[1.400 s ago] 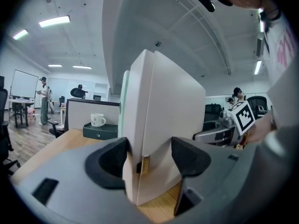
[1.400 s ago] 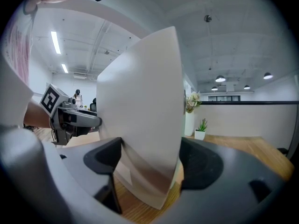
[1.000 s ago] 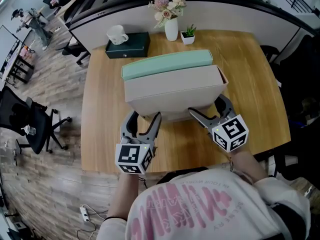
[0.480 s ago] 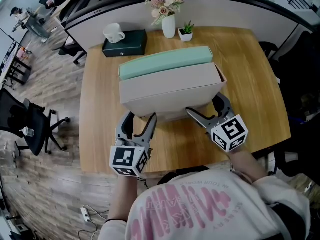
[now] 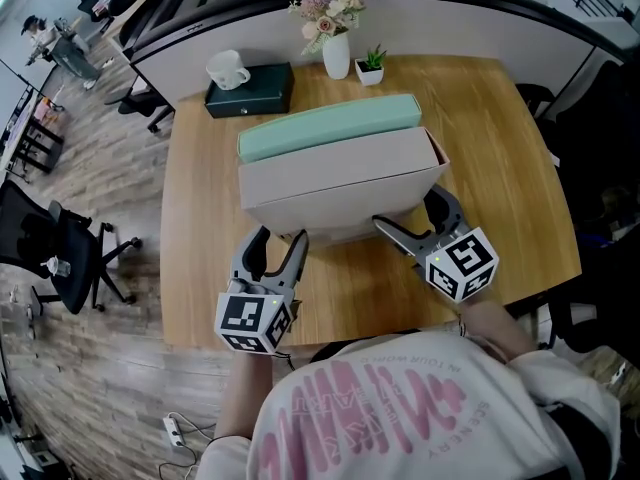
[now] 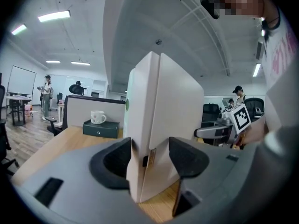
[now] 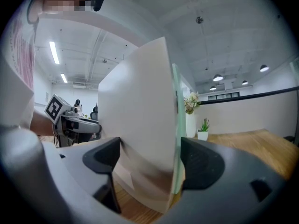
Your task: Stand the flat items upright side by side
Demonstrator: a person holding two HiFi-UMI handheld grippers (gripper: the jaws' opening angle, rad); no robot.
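Note:
A tall beige flat box (image 5: 340, 183) stands on edge across the table, and a mint green flat box (image 5: 330, 128) stands upright right behind it. My left gripper (image 5: 282, 236) straddles the beige box's near left corner (image 6: 177, 111). Its jaws have just been closing, and the pads (image 6: 187, 155) lie against the box. At the right end, my right gripper (image 5: 410, 213) spans both boxes. One of its pads is on the beige face (image 7: 135, 111) and the other at the green edge (image 7: 175, 125). Its far finger is hidden in the head view.
At the back of the wooden table (image 5: 500, 168) sit a dark box (image 5: 255, 93) with a white mug (image 5: 228, 68), a vase of flowers (image 5: 336, 56) and a small potted plant (image 5: 370, 68). An office chair (image 5: 60, 258) stands on the floor to the left.
My left gripper has slid slightly toward the lower left and its jaws have narrowed around the box corner. The right gripper and both boxes have stayed put.

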